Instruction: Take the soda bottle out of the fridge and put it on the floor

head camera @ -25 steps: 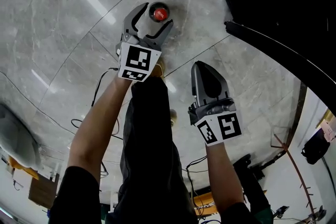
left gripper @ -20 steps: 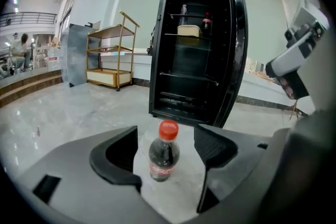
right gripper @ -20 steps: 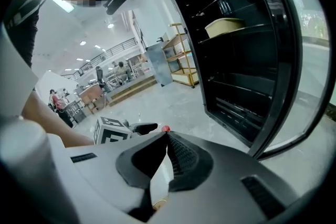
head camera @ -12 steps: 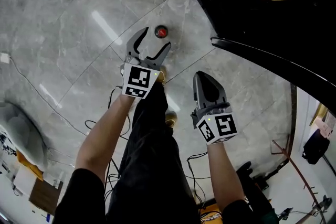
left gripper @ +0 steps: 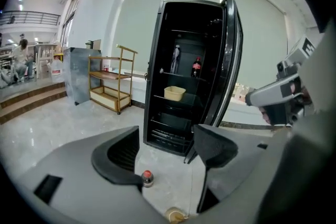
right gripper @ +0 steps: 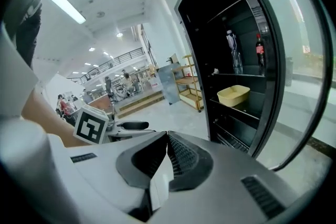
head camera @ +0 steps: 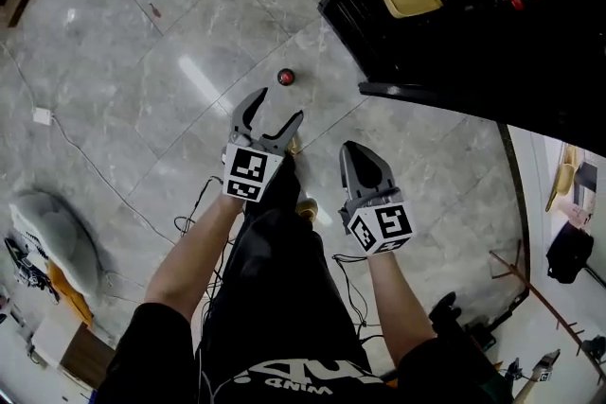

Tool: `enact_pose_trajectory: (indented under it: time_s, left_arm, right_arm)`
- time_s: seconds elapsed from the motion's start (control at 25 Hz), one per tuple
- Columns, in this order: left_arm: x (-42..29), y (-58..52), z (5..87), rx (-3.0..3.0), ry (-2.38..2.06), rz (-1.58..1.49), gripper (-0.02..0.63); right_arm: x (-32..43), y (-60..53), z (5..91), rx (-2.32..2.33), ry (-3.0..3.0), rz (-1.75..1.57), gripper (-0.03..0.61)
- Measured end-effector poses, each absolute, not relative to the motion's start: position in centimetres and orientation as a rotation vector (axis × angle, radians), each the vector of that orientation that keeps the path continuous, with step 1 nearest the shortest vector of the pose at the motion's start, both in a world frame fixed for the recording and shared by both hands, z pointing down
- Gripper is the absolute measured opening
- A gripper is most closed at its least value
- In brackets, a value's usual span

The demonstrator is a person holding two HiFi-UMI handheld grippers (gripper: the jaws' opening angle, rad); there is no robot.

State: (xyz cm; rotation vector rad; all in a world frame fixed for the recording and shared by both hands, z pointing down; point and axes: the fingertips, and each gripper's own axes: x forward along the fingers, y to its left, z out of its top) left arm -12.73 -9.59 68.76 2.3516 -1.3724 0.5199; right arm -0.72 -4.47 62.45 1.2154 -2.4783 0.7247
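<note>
Soda bottle [head camera: 285, 77] stands upright on the floor [head camera: 142, 61] — ahead of the left tongs [head camera: 275, 106], spread, empty, clear of it; right tongs [head camera: 356, 154] pressed together — farther off.

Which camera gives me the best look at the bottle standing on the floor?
The head view: the bottle stands in the open on the floor, beyond the left gripper. The left gripper view shows only its red cap and neck, cut off by a jaw. The right gripper view misses it.
</note>
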Motion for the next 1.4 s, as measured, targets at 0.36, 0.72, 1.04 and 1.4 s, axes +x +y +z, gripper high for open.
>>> enact_pose_trajectory:
  time_s: [0.36,0.72,1.04,1.4]
  left_arm:
    - [-10.4,-5.7,56.1,2.355,-1.367,0.425,0.325]
    - [-7.8,-5.6,45.2,2.457,-1.279,0.380,0.273]
    - [-8.9,-8.9,39.5,2.486,-1.308,0.406,0.025]
    - [-6.7,-11.1,33.4,2.534,-1.260,0.375,0.008]
  right_arm:
    - [0.8,-0.7,52.4,1.214,-2.504,0.790,0.025]
    - [3.2,-1.9,43.0,1.278,-2.534,0.776,0.025]
    - [3.2,-7.4,36.8,1.362,-2.566,0.672,0.025]
    - [5.3,-9.6,32.0,1.443,-2.599,0.578,0.025]
